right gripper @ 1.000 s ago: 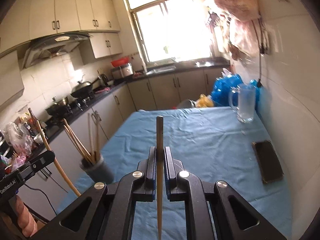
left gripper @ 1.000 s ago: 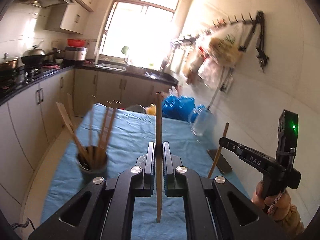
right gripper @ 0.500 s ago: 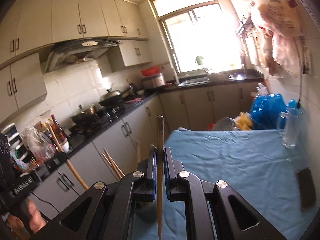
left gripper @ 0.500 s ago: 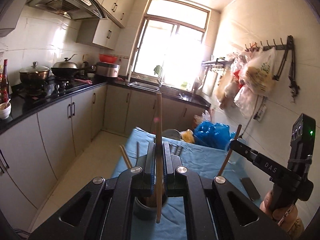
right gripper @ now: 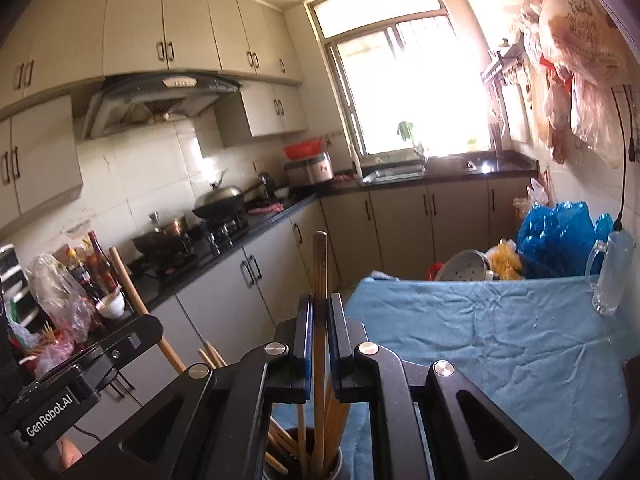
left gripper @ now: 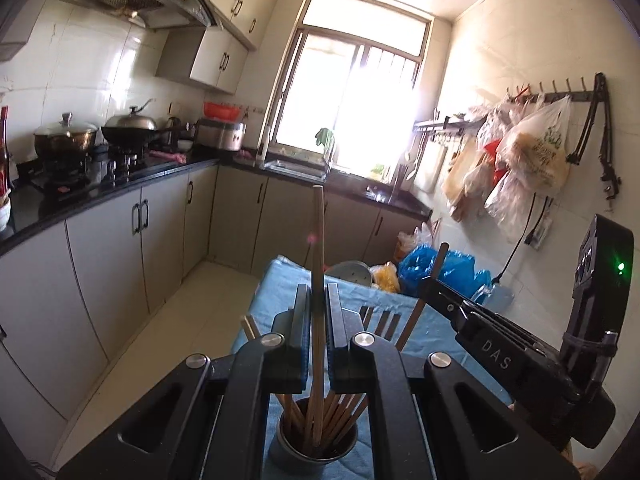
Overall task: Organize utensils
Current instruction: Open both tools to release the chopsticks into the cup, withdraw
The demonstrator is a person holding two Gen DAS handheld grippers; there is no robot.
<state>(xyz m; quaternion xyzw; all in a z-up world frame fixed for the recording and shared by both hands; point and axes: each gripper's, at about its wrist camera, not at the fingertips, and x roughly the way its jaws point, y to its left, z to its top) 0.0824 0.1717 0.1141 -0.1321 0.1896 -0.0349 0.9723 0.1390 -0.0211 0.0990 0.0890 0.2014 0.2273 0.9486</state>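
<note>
We found one chopstick [left gripper: 318, 280] clamped upright in the left gripper [left gripper: 317, 340], its lower tip already down inside the cup [left gripper: 312, 446]. A second chopstick [right gripper: 319, 320] sat clamped the same way in the right gripper [right gripper: 319, 344], its lower end likewise among the sticks in the cup [right gripper: 304, 460]. Both pairs of jaws were pressed together on their sticks

The cup already held a good bunch of wooden sticks, leaning every way. We judged the job far along: most utensils were in, and these two only wanted letting go. No loose utensil showed on the cloth [right gripper: 500, 336], though the gripper bodies hid the near part, so we could not rule out more

In the left view the right gripper [left gripper: 434, 282] stood just to the side with its stick slanting toward the cup; in the right view the left gripper [right gripper: 132, 334] showed at the left edge with its own stick

The cup stood near the front left corner of a table under a wrinkled blue cloth. A glass mug [right gripper: 610, 276] stood at the far right by the wall; a blue bag [right gripper: 556, 236] and a steel lid [right gripper: 464, 266] lay beyond the far edge. Around it was a narrow kitchen: grey cabinets, black counter, a wok [left gripper: 128, 126] and pot on the stove, a bright window, bags hung on wall hooks
</note>
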